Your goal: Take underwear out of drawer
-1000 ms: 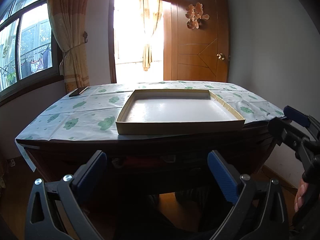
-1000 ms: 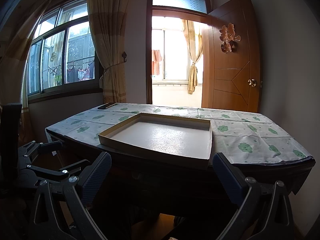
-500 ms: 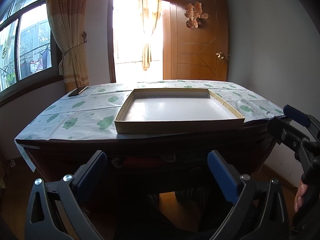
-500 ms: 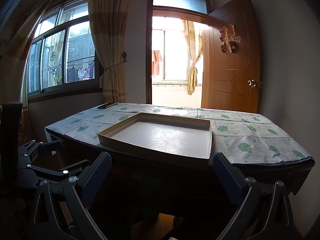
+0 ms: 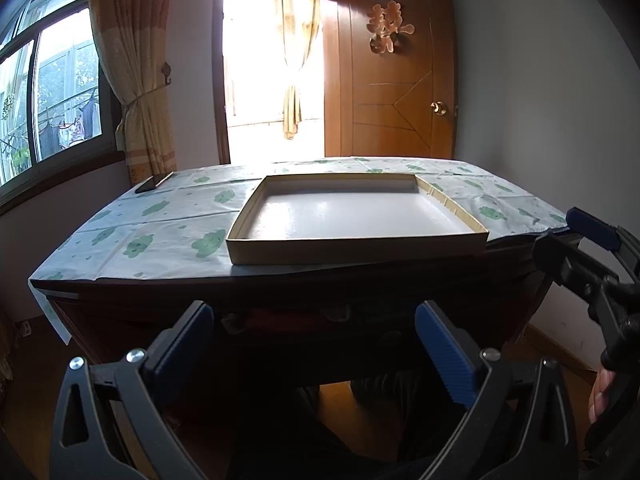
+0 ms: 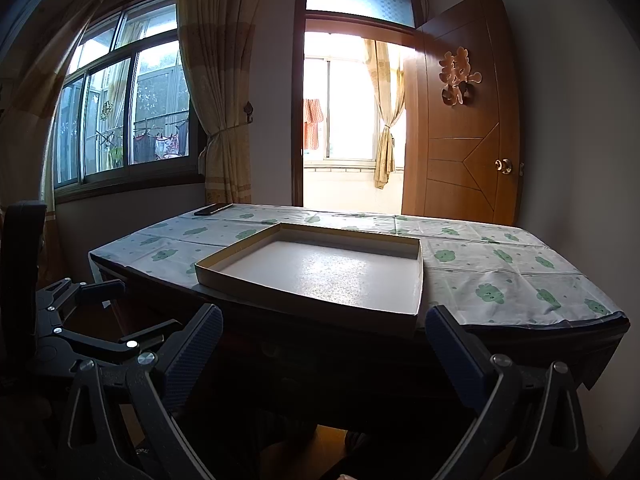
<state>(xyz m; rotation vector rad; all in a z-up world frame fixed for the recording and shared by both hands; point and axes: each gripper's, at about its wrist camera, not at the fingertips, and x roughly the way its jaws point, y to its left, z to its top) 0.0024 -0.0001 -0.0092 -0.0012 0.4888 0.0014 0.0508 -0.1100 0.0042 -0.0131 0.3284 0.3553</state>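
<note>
The dark wooden table front (image 5: 320, 300) under the tabletop holds the drawer, deep in shadow. A reddish patch (image 5: 272, 317) shows in a slot there, too dim to identify. No underwear is clearly visible. My left gripper (image 5: 314, 316) is open and empty, hovering in front of the table front below its edge. My right gripper (image 6: 324, 316) is also open and empty, level with the table's near edge. The right gripper (image 5: 592, 268) also appears at the right of the left wrist view, and the left gripper (image 6: 80, 320) at the left of the right wrist view.
A shallow cardboard box lid (image 5: 360, 254) lies empty on the cloud-print tablecloth (image 5: 160, 232). A dark phone (image 5: 154, 183) rests at the far left corner. A person's fingers (image 5: 600, 392) show at the right edge. Behind are a wooden door (image 5: 392, 80), a curtain and windows.
</note>
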